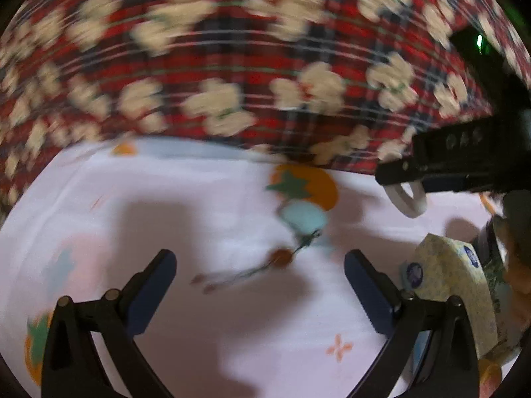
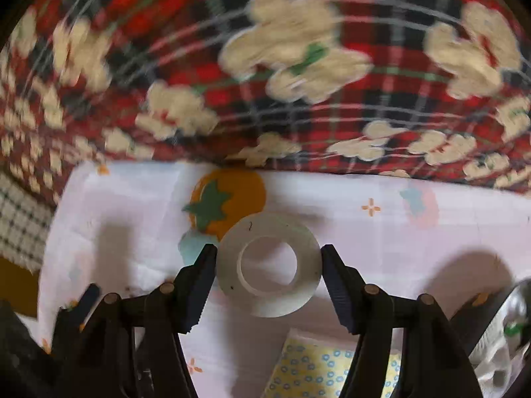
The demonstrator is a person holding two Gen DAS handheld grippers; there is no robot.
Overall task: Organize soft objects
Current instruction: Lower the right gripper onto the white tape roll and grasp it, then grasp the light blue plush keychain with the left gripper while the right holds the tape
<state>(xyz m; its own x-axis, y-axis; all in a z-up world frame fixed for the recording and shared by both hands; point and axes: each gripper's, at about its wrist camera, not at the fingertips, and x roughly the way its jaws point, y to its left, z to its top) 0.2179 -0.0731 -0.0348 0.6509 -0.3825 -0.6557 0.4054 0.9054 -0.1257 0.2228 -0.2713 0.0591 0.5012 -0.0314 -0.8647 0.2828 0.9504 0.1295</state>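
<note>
A white soft ring (image 2: 232,265) sits between the fingers of my right gripper (image 2: 268,248), both pads touching its sides, so the gripper is shut on it. In the left wrist view that same right gripper (image 1: 405,182) is at the upper right, with the ring (image 1: 403,204) hanging from it above the white fruit-print cloth (image 1: 199,199). My left gripper (image 1: 260,258) stands open over the cloth with nothing between its fingers. A yellow tissue pack with blue dots (image 1: 454,285) lies just right of the left gripper, and the pack (image 2: 318,368) also shows below the ring.
A red plaid blanket with cream flowers (image 1: 232,66) rises behind the white cloth (image 2: 365,192). A green checked fabric (image 2: 20,219) lies at the far left and a shiny crumpled object (image 2: 511,315) at the far right. Both views are blurred.
</note>
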